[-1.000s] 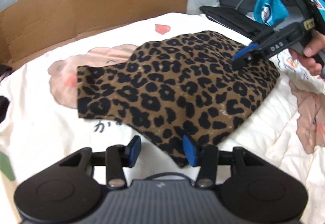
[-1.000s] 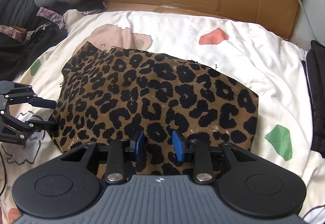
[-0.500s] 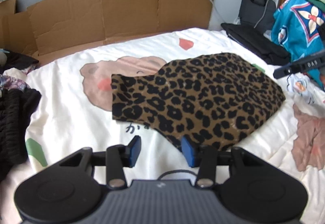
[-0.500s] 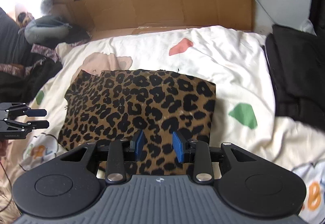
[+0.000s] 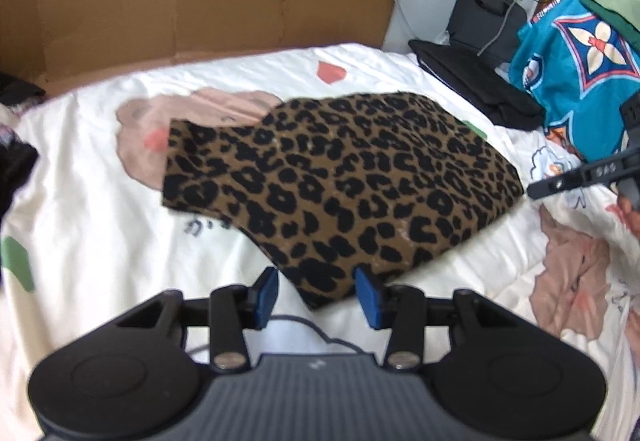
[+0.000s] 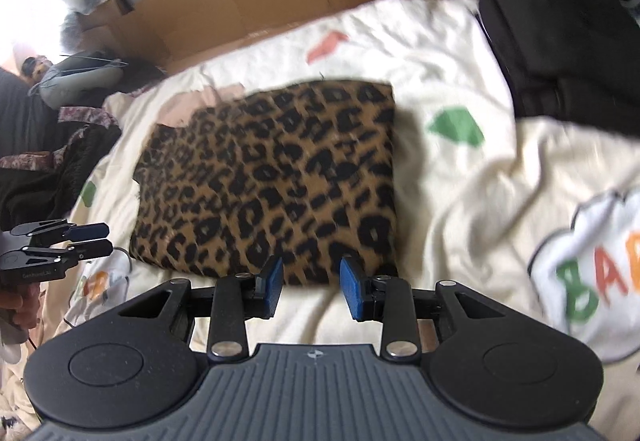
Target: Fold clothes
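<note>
Cream printed bed cover (image 5: 100,233) carries the leopard-print garment (image 5: 340,181), lying folded flat. Left gripper (image 5: 316,293) and right gripper (image 6: 310,279) are held at its near edges, jaws parted, nothing gripped; long axis runs across the left gripper's view.

This was a lived-in bedroom at home. A bed filled the middle of both views, spread with a cream quilt (image 5: 100,225) printed with pastel cartoon animals and coloured letters. Flattened cardboard (image 5: 208,1) stood along the top of the frames like a barrier against the wall. Heaps of clothing crowded the edges: a turquoise patterned garment (image 5: 576,81) at the right of the left wrist view, dark clothes (image 6: 568,53) at upper right of the right wrist view, and a grey neck pillow (image 6: 80,77) at upper left.
</note>
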Tool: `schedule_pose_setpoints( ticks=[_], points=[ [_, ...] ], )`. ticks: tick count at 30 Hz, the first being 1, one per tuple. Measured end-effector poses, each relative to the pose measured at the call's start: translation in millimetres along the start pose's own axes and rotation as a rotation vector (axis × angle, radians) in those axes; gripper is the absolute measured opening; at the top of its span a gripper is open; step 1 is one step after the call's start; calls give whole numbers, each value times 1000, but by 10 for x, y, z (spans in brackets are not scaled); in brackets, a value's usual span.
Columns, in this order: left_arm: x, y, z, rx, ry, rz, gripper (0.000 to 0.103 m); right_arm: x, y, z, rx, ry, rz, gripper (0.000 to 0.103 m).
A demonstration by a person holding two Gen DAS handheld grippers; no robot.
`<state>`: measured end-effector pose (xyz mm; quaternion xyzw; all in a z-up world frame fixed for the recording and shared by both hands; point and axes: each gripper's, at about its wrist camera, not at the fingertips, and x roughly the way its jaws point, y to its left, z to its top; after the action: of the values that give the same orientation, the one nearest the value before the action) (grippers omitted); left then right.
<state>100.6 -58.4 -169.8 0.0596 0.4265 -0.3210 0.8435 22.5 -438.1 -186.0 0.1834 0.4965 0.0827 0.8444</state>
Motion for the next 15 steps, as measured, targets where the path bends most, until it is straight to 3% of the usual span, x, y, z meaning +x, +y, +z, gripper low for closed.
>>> schedule_pose_setpoints(
  ticks=[6,15],
  points=[
    [117,-10,-37,-39,15,-24,44,38,-150,-111,119,10,27,39],
    [207,52,-55,-85,31,-53,44,160,-438,-204,445,-41,117,47]
  ],
)
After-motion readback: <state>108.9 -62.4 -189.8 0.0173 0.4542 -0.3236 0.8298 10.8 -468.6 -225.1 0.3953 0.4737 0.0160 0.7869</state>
